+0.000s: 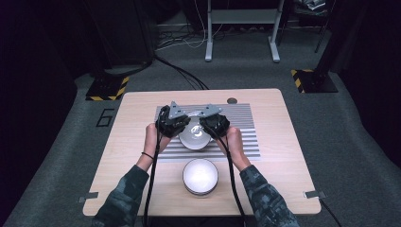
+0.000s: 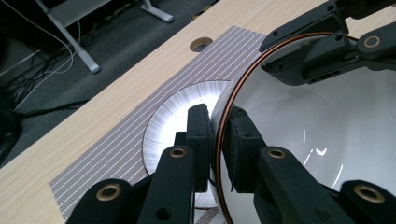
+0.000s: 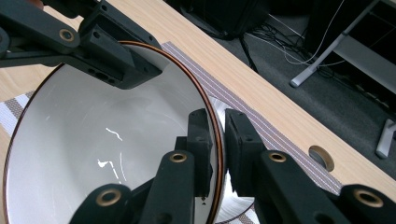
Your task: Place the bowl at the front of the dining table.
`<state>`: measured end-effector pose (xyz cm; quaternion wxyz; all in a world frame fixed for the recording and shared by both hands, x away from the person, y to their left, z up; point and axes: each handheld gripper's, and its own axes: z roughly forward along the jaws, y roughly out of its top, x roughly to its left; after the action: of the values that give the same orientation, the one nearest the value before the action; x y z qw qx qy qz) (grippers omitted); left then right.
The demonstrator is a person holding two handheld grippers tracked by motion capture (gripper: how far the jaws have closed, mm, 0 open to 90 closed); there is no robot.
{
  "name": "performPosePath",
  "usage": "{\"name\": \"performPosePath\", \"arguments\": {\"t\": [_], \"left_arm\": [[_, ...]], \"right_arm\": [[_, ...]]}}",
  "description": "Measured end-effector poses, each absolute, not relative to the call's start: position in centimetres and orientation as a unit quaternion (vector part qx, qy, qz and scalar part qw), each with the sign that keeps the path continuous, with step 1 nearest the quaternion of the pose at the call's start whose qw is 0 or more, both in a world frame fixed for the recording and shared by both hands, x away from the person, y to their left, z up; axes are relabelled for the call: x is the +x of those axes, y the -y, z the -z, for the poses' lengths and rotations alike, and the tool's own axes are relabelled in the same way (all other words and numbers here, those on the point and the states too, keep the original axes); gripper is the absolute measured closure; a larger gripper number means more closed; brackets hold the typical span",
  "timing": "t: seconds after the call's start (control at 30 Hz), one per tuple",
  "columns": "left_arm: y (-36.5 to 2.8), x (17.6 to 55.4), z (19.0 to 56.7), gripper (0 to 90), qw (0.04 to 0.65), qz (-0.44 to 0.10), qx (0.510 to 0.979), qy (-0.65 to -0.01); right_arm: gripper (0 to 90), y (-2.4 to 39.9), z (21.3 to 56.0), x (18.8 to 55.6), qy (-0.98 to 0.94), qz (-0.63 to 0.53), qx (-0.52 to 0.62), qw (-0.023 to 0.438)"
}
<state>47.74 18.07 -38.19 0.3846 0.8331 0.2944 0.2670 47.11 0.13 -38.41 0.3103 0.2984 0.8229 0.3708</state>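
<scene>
A white bowl with a thin brown rim (image 1: 194, 137) hangs just above the striped placemat (image 1: 246, 127), held from both sides. My left gripper (image 1: 184, 126) is shut on its left rim; in the left gripper view the jaws (image 2: 218, 116) pinch the bowl's wall (image 2: 327, 140). My right gripper (image 1: 205, 124) is shut on the opposite rim, seen close in the right gripper view (image 3: 218, 119) with the bowl's inside (image 3: 102, 140) to its left. A white round dish (image 2: 170, 121) lies on the mat right under the bowl.
A second white bowl (image 1: 200, 176) stands near the table's front edge, between the person's forearms. A round cable hole (image 1: 231, 100) sits at the table's far edge. Beyond the table are floor cables and a grey stand (image 1: 241, 28).
</scene>
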Motion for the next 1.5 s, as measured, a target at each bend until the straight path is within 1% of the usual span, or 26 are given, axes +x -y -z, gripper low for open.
{"name": "performPosePath", "arguments": {"t": [0.87, 1.3, 1.5], "left_arm": [[-17.4, 51.3, 40.9, 81.0, 0.36, -0.24, 0.846, -0.311], [-17.3, 53.1, 42.4, 80.8, 0.353, -0.225, 0.849, -0.323], [-17.2, 54.2, 42.8, 80.6, 0.348, -0.218, 0.85, -0.331]], "right_arm": [[79.9, 0.1, 41.5, 50.6, -0.827, -0.353, 0.333, 0.283], [79.7, 0.0, 42.9, 52.3, -0.831, -0.34, 0.339, 0.28], [79.6, -0.3, 43.5, 53.2, -0.83, -0.331, 0.356, 0.271]]}}
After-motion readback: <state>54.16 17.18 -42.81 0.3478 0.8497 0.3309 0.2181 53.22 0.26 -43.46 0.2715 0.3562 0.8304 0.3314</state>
